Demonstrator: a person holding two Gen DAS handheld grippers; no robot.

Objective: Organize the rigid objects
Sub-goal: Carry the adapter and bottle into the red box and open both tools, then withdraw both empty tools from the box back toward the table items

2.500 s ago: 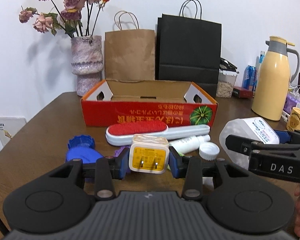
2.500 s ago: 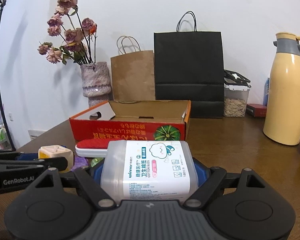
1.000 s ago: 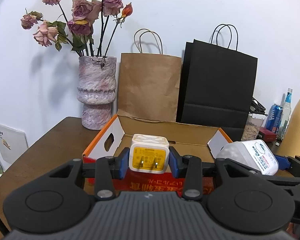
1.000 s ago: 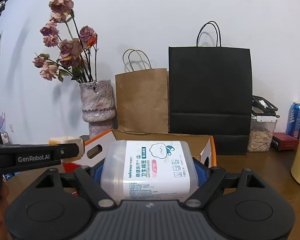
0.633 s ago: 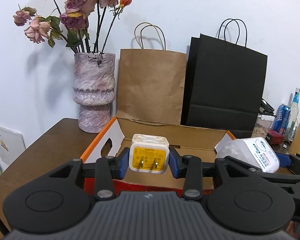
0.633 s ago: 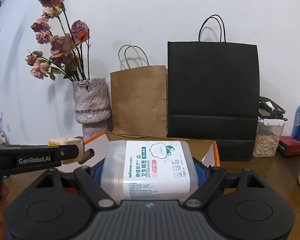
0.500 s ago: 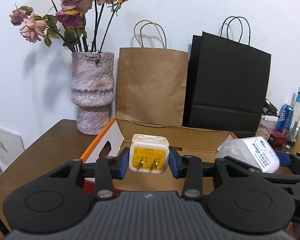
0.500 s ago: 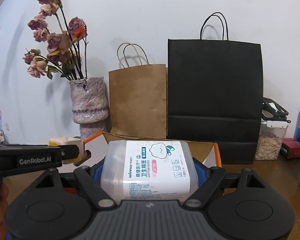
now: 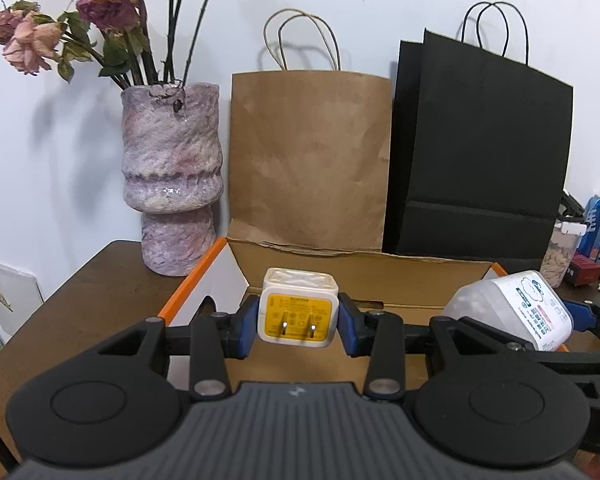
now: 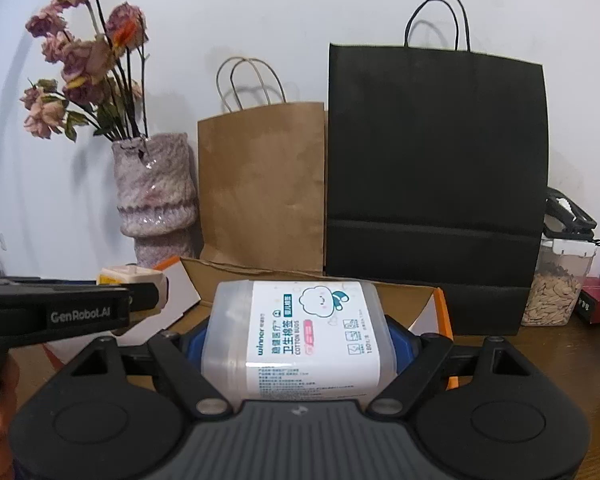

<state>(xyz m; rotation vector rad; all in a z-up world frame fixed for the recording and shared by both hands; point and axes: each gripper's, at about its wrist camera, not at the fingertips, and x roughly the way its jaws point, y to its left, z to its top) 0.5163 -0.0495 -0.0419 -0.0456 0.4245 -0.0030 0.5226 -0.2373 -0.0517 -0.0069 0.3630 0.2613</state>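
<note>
The cardboard box [image 9: 380, 276] lies open on the surface [image 9: 92, 300], directly ahead of and below both hand-held grippers, with its long side running left to right across the view. The left hand-held gripper [image 9: 299, 322] is closed narrow on a charger [image 9: 298, 312], prongs facing the camera, held over the left part of the box. The right hand-held gripper [image 10: 296, 340] is clamped wide around a cotton bud container [image 10: 300, 332], over the right part. Both things hang above the opening, not yet inside. In my judgement neither hand is clearly nearer; each only needs to go down and release.
</note>
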